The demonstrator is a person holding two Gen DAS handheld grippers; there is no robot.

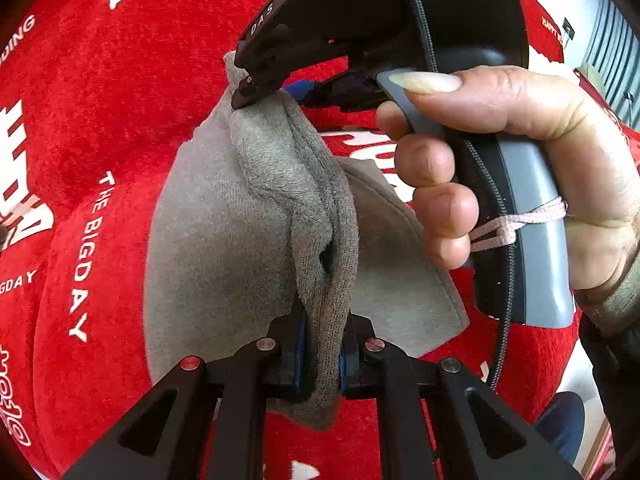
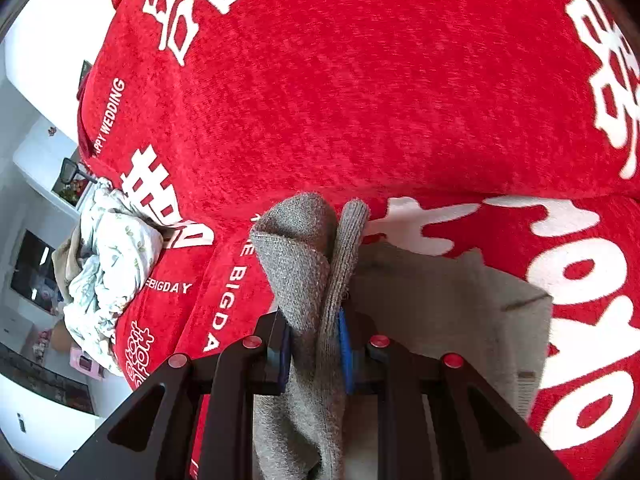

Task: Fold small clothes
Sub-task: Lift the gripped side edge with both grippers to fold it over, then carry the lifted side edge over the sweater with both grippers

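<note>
Lying across the far left of both views, the red blanket (image 1: pixel 100 128) with white lettering is covering the whole work surface. In the right wrist view, a crumpled floral cloth (image 2: pixel 116 256) is sitting at the blanket's left edge, well apart from the work area.

Moving toward the centre of the left wrist view, the grey garment (image 1: pixel 224 216) is resting on the blanket, with its bunched ribbed edge rising off the surface. The left gripper (image 1: pixel 322 354) is pinching this ribbed edge: its two blue-padded fingers are pressing against the fabric from both sides, and a fold of knit is hanging below them. Above it, the right gripper (image 1: pixel 246 90) is clamping the opposite end of the same bunched edge, its tips closing on the grey fabric. The stretch of garment between the two grippers is being held up as a ridge.

To the right, the person's right hand (image 1: pixel 520 168) is wrapping around the grey handle, with the thumb lying on top and the fingers curling on the trigger.

In the right wrist view, the right gripper (image 2: pixel 314 354) is squeezing a thick gathered fold of the grey garment (image 2: pixel 460 312), whose flat part is spreading to the right on the blanket.
</note>
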